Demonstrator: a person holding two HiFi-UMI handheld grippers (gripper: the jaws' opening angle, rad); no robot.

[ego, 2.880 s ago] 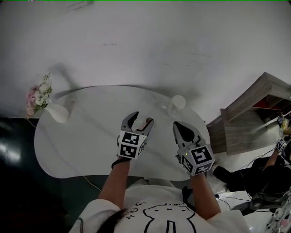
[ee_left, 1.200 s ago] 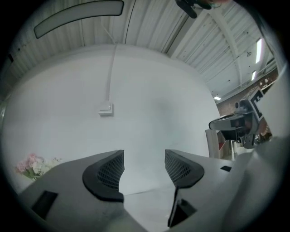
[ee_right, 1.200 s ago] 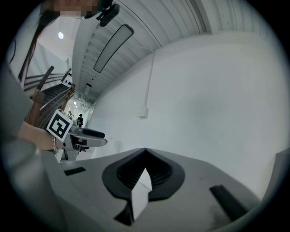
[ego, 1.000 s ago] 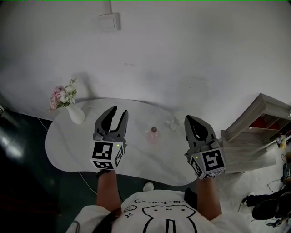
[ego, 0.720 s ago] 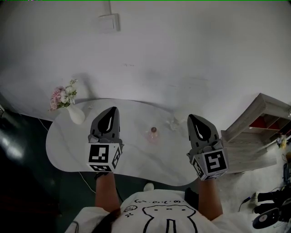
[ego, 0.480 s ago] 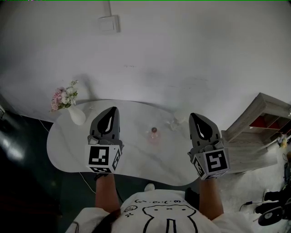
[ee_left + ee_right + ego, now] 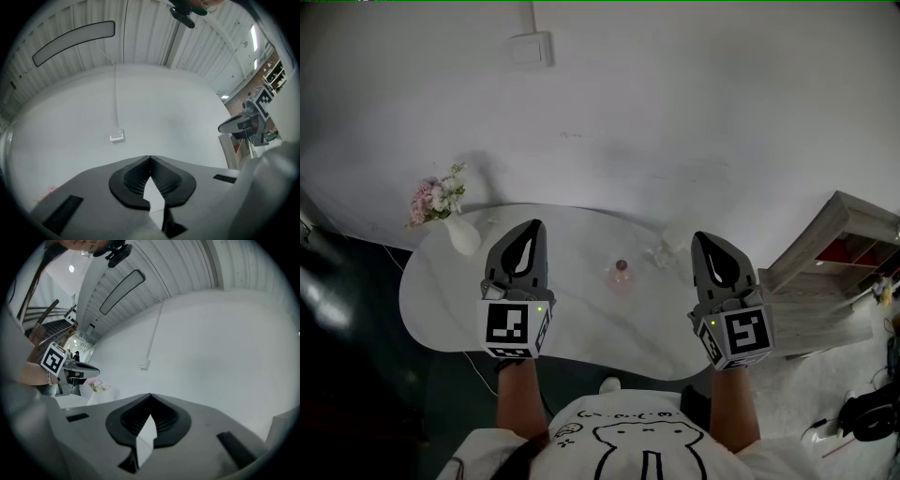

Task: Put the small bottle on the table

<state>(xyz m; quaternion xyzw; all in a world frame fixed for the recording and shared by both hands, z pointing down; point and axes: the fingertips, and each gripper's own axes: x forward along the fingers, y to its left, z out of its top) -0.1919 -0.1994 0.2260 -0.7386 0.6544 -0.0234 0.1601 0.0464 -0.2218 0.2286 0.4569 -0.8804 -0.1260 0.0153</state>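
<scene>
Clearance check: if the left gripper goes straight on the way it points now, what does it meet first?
Probably the white wall, right of the switch plate. The left gripper, shut and empty, has nothing else ahead; depth is unclear.

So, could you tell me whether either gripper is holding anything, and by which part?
Nothing is held. The left gripper and the right gripper are both shut and empty; the small bottle stands free on the table between them.

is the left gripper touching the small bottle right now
Apart. In the head view the small bottle stands alone on the table, with bare tabletop between it and the left gripper; the left gripper view shows its jaws shut on nothing.
</scene>
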